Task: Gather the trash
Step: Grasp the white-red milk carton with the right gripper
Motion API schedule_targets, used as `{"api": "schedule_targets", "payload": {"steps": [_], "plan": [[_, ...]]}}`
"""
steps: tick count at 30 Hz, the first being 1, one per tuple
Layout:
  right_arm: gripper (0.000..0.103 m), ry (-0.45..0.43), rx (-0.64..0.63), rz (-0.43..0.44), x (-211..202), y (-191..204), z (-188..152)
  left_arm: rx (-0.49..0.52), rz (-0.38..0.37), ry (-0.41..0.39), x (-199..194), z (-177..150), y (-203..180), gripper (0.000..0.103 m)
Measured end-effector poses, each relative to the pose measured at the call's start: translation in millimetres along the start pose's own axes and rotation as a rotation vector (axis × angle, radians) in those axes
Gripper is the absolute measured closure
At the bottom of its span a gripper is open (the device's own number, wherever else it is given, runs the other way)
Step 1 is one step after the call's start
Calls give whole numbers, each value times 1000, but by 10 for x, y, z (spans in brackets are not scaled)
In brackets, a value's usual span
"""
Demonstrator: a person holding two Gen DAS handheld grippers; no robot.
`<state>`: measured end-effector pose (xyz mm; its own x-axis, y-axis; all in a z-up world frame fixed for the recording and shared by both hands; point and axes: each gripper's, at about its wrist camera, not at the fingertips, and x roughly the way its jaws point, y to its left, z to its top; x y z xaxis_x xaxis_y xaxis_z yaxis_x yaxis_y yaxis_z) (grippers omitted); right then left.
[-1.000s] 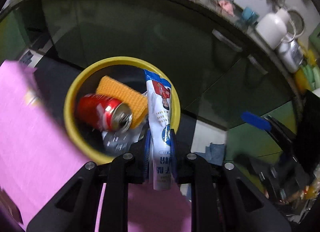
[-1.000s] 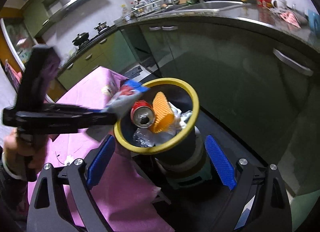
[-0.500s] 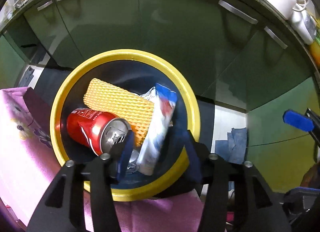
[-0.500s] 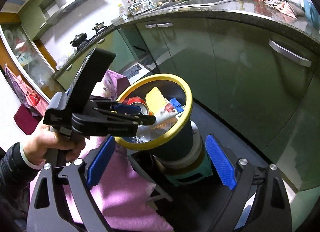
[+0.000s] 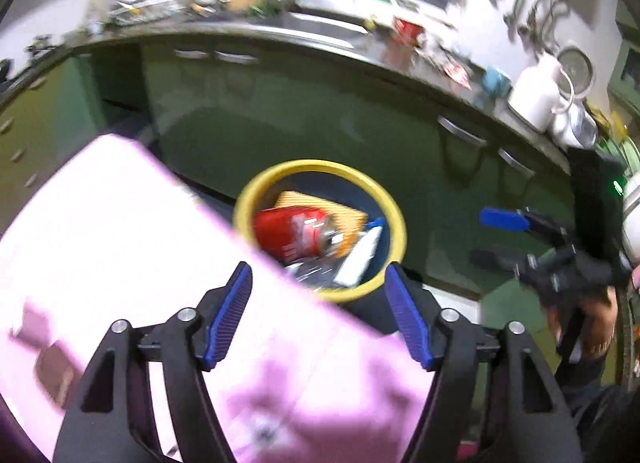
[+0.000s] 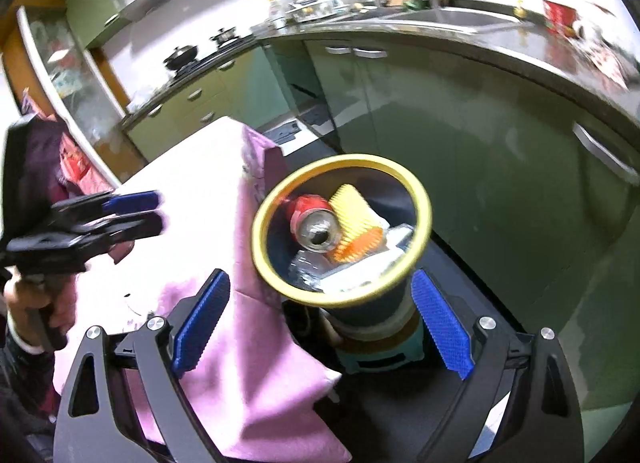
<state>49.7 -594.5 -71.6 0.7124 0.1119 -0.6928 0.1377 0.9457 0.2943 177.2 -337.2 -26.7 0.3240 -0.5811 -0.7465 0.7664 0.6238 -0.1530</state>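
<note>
A dark bin with a yellow rim (image 5: 248, 199) (image 6: 424, 199) stands beside the table. In it lie a red can (image 5: 288, 233) (image 6: 316, 219), an orange-yellow ridged wrapper (image 5: 344, 215) (image 6: 356, 223) and a white and blue tube (image 5: 360, 255) (image 6: 360, 275). My left gripper (image 5: 320, 319) is open and empty, above the table edge just short of the bin; it also shows in the right wrist view (image 6: 136, 211). My right gripper (image 6: 320, 323) is open and empty, just short of the bin; it also shows in the left wrist view (image 5: 496, 239).
A pink cloth covers the table (image 5: 120, 263) (image 6: 200, 199) left of the bin. Green kitchen cabinets (image 5: 320, 119) (image 6: 480, 135) stand close behind the bin under a cluttered counter. A teal stool (image 6: 380, 351) sits under the bin.
The left gripper opened and let the white and blue tube drop into the bin, then drew back up over the table. The right gripper stayed open near the bin.
</note>
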Motion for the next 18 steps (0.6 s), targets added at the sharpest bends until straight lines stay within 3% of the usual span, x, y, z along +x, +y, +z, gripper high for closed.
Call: {"api": "schedule_targets", "payload": {"steps": [8,14,18], "plan": [[12,39,-146,38,353,734,353,-197,216,-164,-906,-774,937,27],[12,79,-354,206,839,1798,707,-322,398,-267,-1299,-1223,1668,18],[12,123,-556,348,1284,2729,788,-448,445,-309,-1447,-1486,2133,17]]}}
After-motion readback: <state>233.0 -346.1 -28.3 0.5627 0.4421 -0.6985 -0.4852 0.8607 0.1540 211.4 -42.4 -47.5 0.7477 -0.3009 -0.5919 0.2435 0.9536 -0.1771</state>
